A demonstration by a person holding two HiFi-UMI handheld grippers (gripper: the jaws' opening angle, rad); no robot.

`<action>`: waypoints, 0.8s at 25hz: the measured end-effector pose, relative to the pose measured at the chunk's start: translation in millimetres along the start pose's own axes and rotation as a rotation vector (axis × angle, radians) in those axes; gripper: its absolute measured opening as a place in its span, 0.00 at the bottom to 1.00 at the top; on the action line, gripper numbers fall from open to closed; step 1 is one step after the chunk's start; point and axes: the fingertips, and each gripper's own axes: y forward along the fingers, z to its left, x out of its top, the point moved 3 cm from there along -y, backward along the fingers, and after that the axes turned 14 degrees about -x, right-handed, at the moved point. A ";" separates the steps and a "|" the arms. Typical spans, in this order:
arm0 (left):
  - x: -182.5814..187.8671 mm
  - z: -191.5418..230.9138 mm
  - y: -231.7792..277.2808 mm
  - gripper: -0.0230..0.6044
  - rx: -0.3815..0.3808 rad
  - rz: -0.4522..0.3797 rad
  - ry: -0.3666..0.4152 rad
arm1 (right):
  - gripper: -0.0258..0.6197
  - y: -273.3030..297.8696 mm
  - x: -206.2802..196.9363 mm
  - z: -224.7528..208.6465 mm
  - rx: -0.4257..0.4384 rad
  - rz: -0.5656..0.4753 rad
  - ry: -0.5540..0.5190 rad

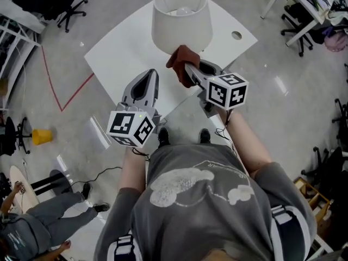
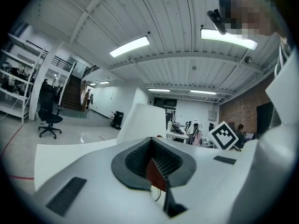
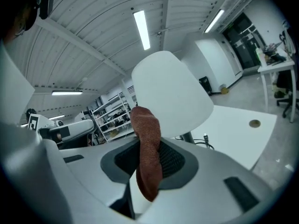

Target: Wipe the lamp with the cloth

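Observation:
The lamp's white shade (image 1: 181, 18) stands on the white table (image 1: 125, 53), with its bulb showing from above. A rust-brown cloth (image 1: 182, 64) touches the shade's near lower rim, and my right gripper (image 1: 190, 72) is shut on it. In the right gripper view the cloth (image 3: 147, 153) sticks up between the jaws in front of the shade (image 3: 170, 92). My left gripper (image 1: 151, 78) hovers over the table's near edge, left of the cloth, shut and empty. The left gripper view shows the shade (image 2: 142, 120) ahead of its closed jaws.
A round cable hole (image 1: 236, 35) sits in the table's right corner. Office chairs (image 1: 65, 4) and desks (image 1: 304, 4) ring the room. A yellow object (image 1: 41, 136) and a red tape line (image 1: 70, 97) mark the floor at left. Another person (image 1: 38, 222) is at lower left.

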 end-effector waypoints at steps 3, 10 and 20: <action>-1.4 -7.2 2.2 0.05 0.045 -0.016 0.006 | 0.18 -9.7 -1.8 1.9 0.054 0.015 -0.028; 6.3 -20.9 5.2 0.05 0.129 -0.051 0.039 | 0.18 -26.2 20.7 14.6 0.170 0.000 -0.087; 27.0 -15.5 -0.3 0.05 0.126 -0.083 0.070 | 0.18 -27.4 95.7 43.9 0.248 -0.142 -0.101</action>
